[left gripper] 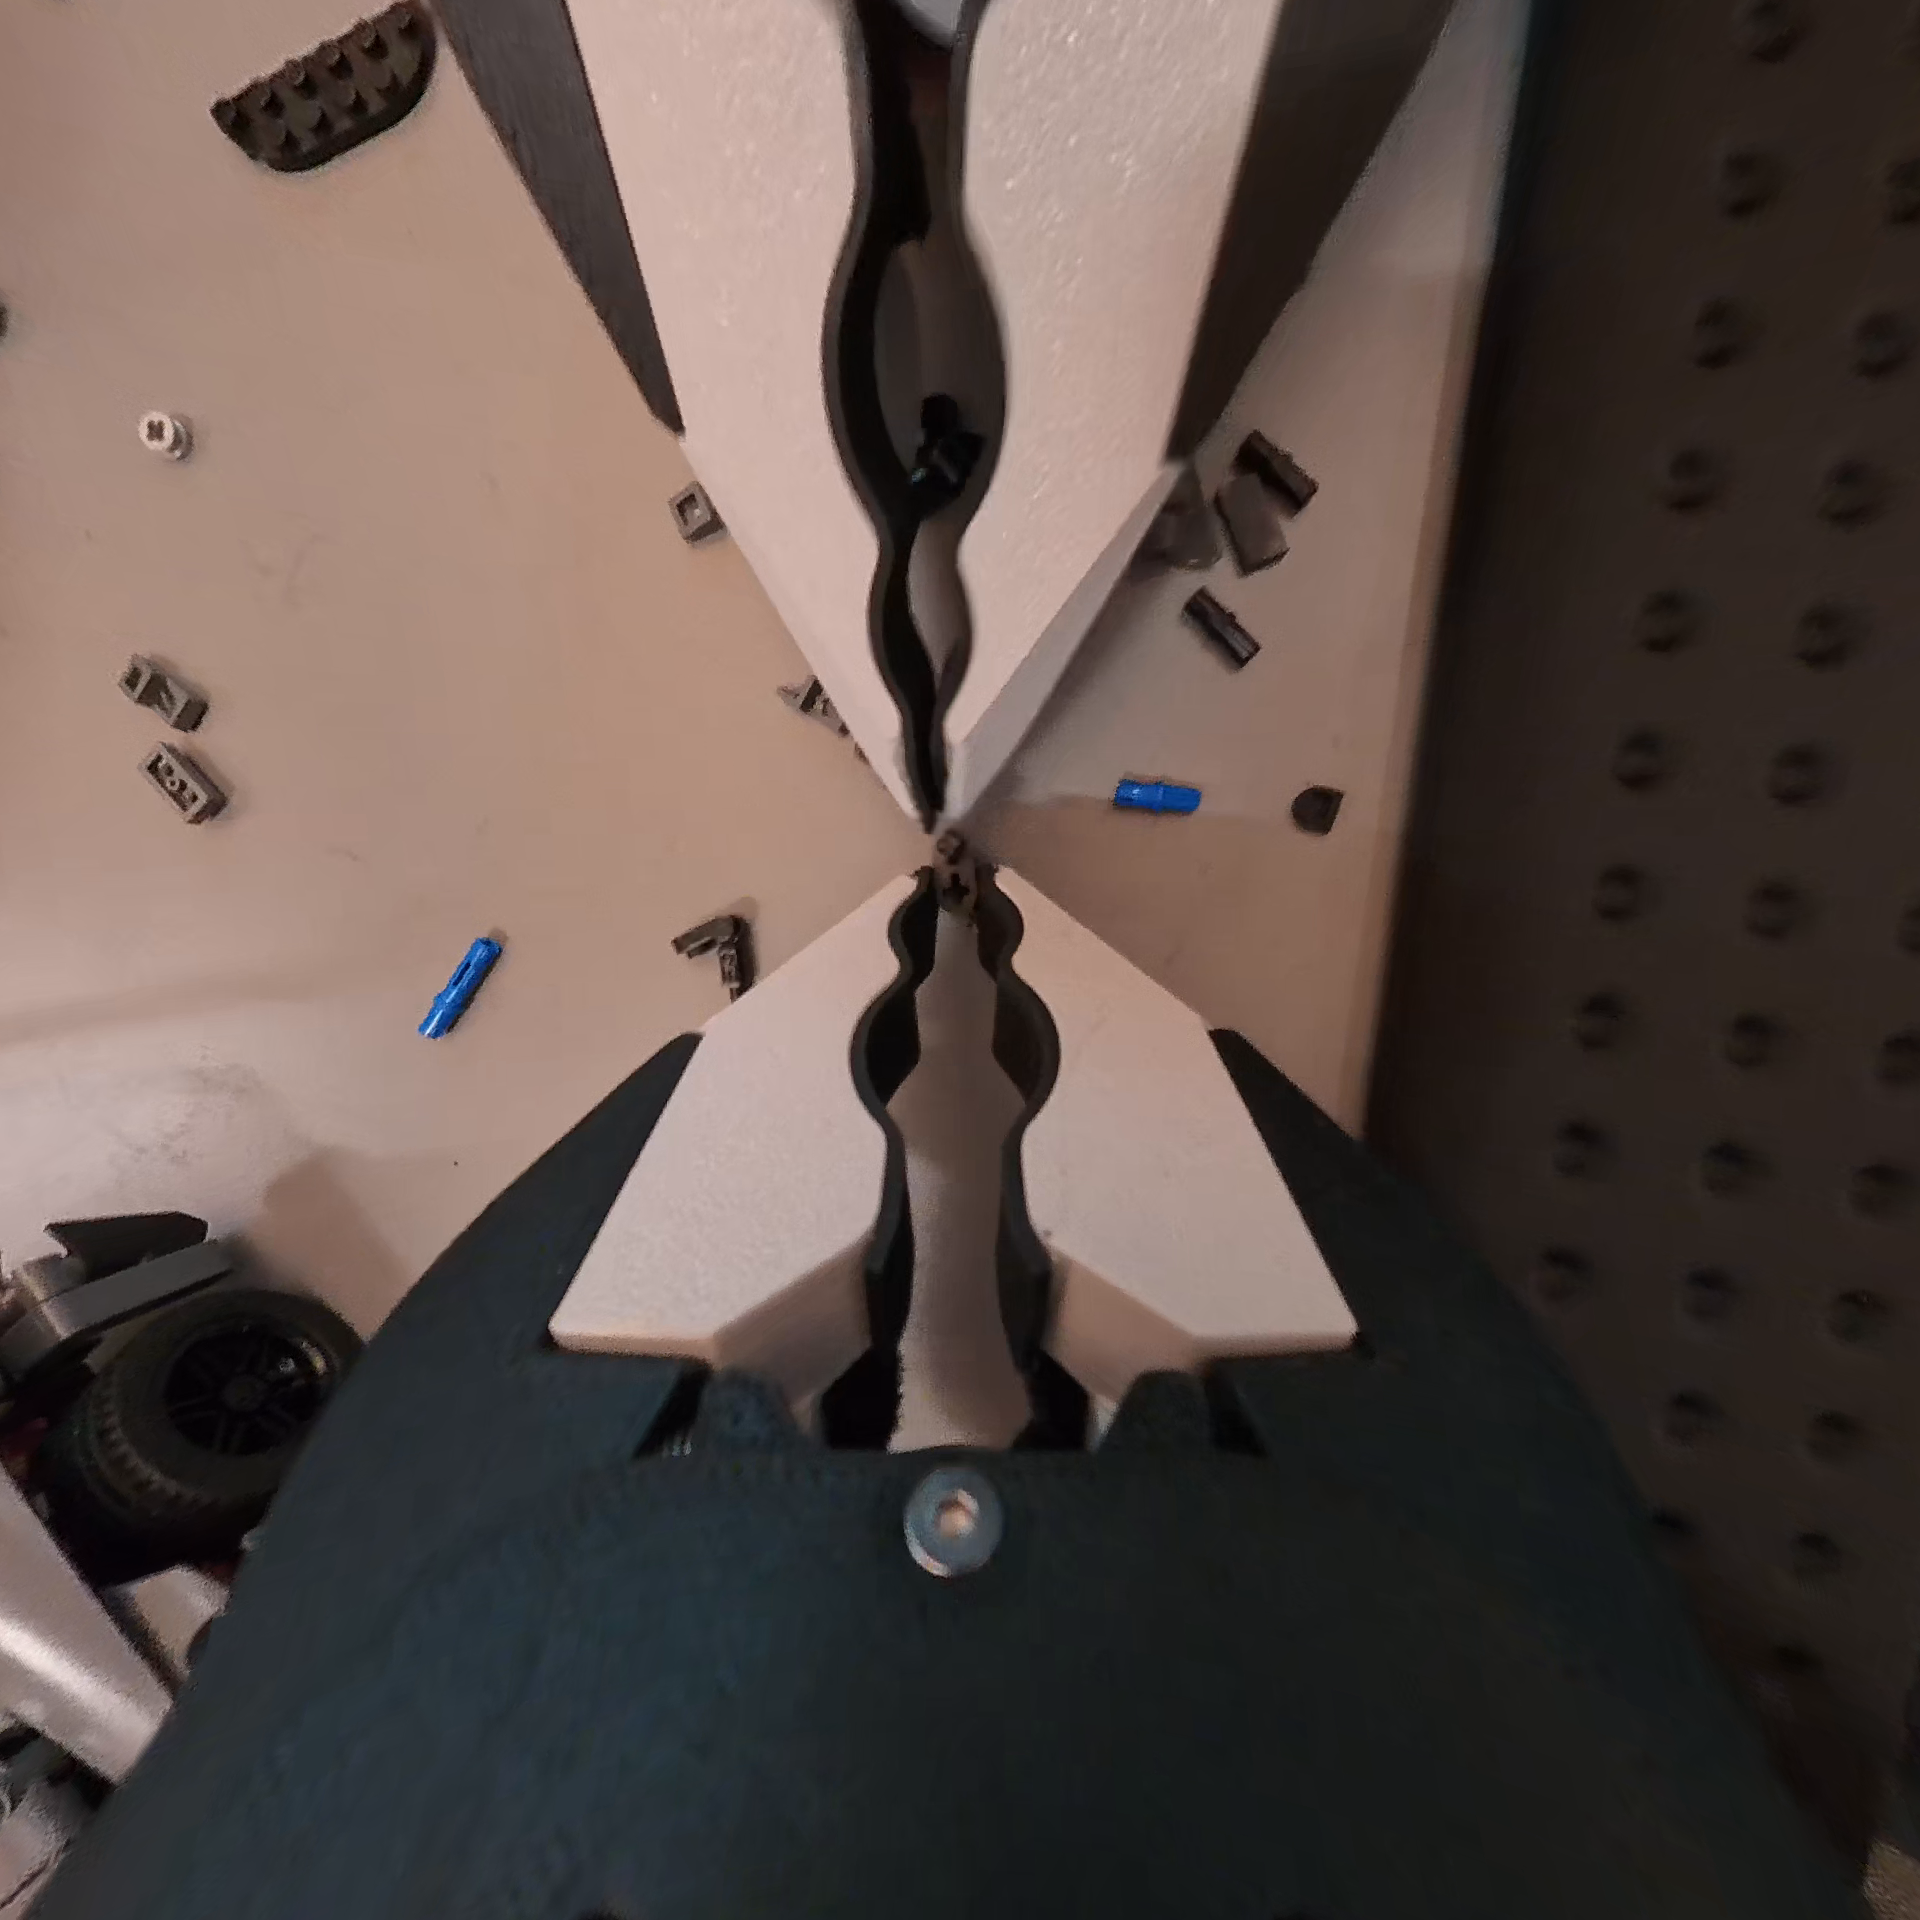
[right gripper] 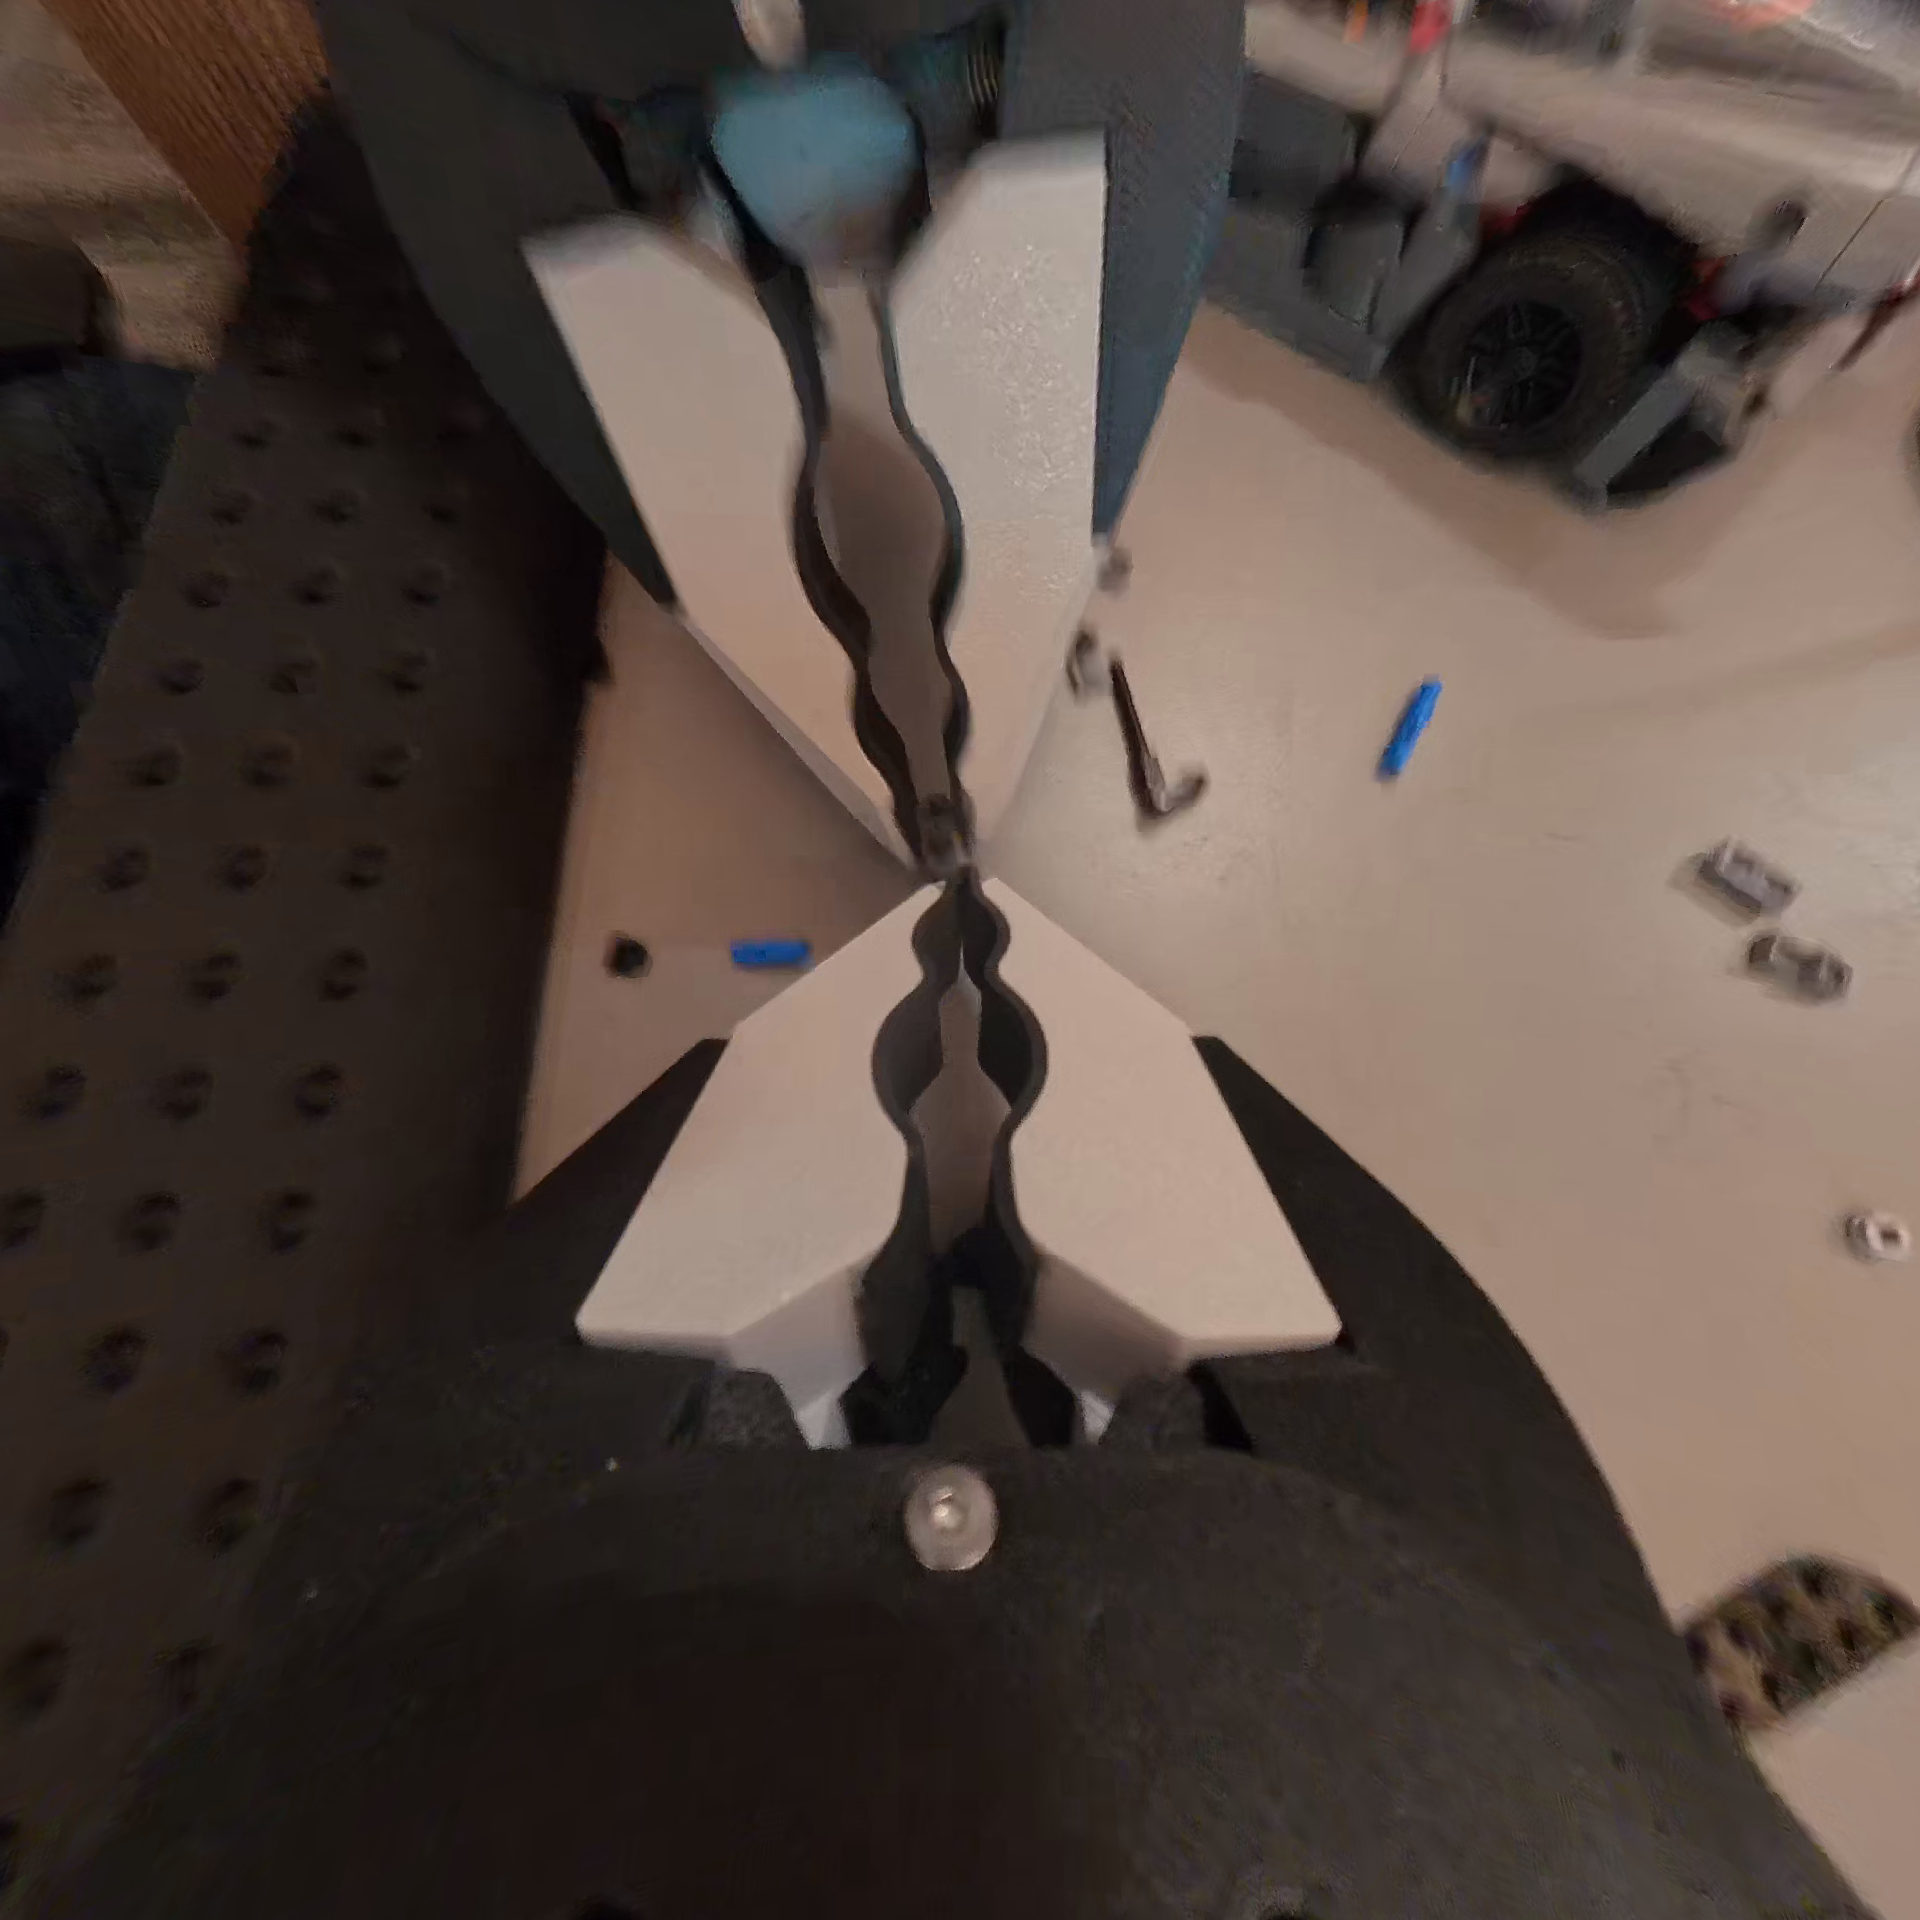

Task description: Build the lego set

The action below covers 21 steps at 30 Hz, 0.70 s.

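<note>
My left gripper [left gripper: 951, 883] is shut on a small dark grey lego piece [left gripper: 956, 875], pinched at its very tips above the beige table [left gripper: 468, 582]. My right gripper [left gripper: 938, 821] comes in from the top of the left wrist view, jaws shut, tip to tip with the left one. In the right wrist view my right gripper [right gripper: 951, 896] is shut with nothing visible between its tips, and the left gripper [right gripper: 940, 836] holds the piece [right gripper: 940, 821] just beyond it. A partly built car with a black wheel [left gripper: 229, 1382] stands at the lower left; it also shows in the right wrist view [right gripper: 1527, 332].
Loose pieces lie around: two blue pins [left gripper: 460, 987] [left gripper: 1156, 796], a dark L-shaped piece [left gripper: 717, 951], small grey plates [left gripper: 171, 727], a light grey round piece [left gripper: 166, 434], a curved dark studded plate [left gripper: 322, 94]. A black studded mat [left gripper: 1714, 831] borders the table. Left and right tips are no more than a few centimetres apart. From either gripper's tips it is about 20 centimetres to the curved dark studded plate [left gripper: 322, 94]. Seen from the right wrist view [right gripper: 1774, 1646] as well.
</note>
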Each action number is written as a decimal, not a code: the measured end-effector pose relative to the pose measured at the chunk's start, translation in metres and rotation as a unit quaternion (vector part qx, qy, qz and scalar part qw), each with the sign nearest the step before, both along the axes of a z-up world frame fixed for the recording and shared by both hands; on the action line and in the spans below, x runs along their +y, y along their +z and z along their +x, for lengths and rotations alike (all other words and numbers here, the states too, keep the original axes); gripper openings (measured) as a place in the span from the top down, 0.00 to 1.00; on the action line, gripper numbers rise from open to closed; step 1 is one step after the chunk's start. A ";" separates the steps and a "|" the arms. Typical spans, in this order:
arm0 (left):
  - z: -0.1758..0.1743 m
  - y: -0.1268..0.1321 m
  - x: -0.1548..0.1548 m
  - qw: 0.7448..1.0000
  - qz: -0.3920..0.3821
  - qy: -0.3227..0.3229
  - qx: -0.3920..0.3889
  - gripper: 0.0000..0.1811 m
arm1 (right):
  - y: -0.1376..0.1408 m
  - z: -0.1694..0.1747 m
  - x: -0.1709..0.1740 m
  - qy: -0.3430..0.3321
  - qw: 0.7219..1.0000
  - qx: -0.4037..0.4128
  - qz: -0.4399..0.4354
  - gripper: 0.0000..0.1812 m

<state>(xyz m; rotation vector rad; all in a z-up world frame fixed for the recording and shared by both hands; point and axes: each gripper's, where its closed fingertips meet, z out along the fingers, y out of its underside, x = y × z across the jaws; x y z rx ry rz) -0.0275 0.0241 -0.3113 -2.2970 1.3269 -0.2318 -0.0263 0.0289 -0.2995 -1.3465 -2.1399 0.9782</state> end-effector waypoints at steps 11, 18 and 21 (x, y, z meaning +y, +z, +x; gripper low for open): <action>0.003 -0.001 0.000 1.000 -0.006 0.003 0.008 0.97 | 0.001 0.002 0.002 -0.001 1.000 -0.002 0.024 1.00; 0.003 -0.001 0.000 1.000 -0.011 0.002 0.005 0.97 | -0.001 0.001 -0.004 0.015 0.999 -0.002 0.029 0.98; 0.003 -0.001 0.001 1.000 -0.005 -0.003 0.017 0.97 | -0.002 0.001 -0.004 0.018 0.999 0.001 0.036 0.98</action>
